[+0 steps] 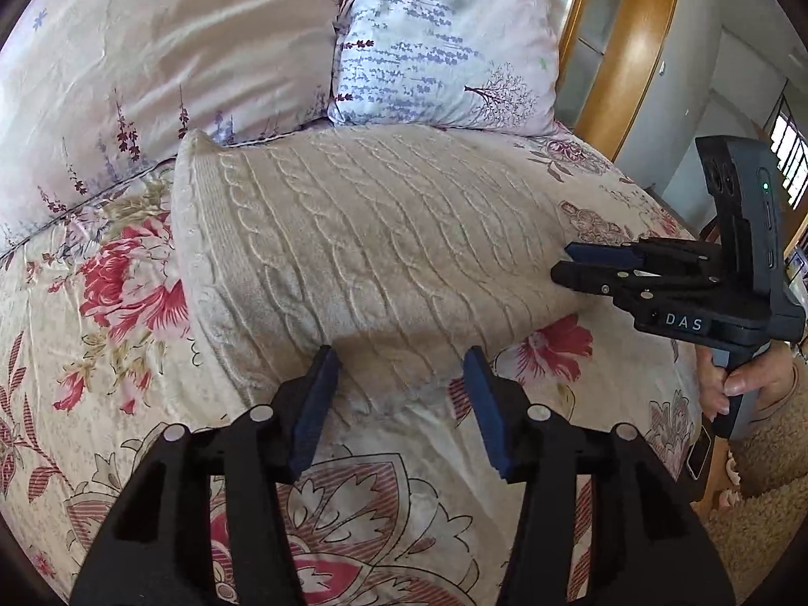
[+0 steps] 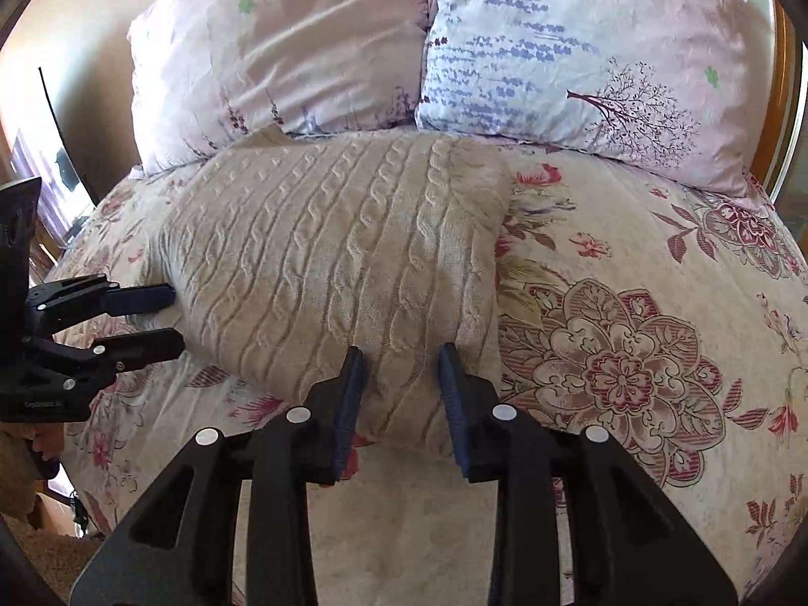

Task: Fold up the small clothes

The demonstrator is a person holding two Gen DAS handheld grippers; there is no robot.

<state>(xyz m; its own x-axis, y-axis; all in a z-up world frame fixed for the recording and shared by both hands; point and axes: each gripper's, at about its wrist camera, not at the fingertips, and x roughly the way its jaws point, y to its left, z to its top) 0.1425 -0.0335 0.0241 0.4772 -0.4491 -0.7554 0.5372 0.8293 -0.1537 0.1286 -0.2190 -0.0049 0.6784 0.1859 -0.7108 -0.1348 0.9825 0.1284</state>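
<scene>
A cream cable-knit garment (image 1: 363, 247) lies folded into a flat rectangle on the floral bedspread (image 1: 101, 353); it also shows in the right wrist view (image 2: 333, 262). My left gripper (image 1: 401, 358) is open, its blue pads at the garment's near edge, holding nothing. It also shows in the right wrist view (image 2: 169, 315) at the garment's left edge. My right gripper (image 2: 401, 358) is open with its pads over the garment's near right corner. It also shows in the left wrist view (image 1: 565, 262), tips beside the garment's right edge.
Two pillows (image 1: 444, 40) (image 1: 166, 50) lean at the head of the bed behind the garment. A wooden headboard (image 1: 631, 50) stands at the right. A hand (image 1: 742, 379) holds the right gripper's handle past the bed's edge.
</scene>
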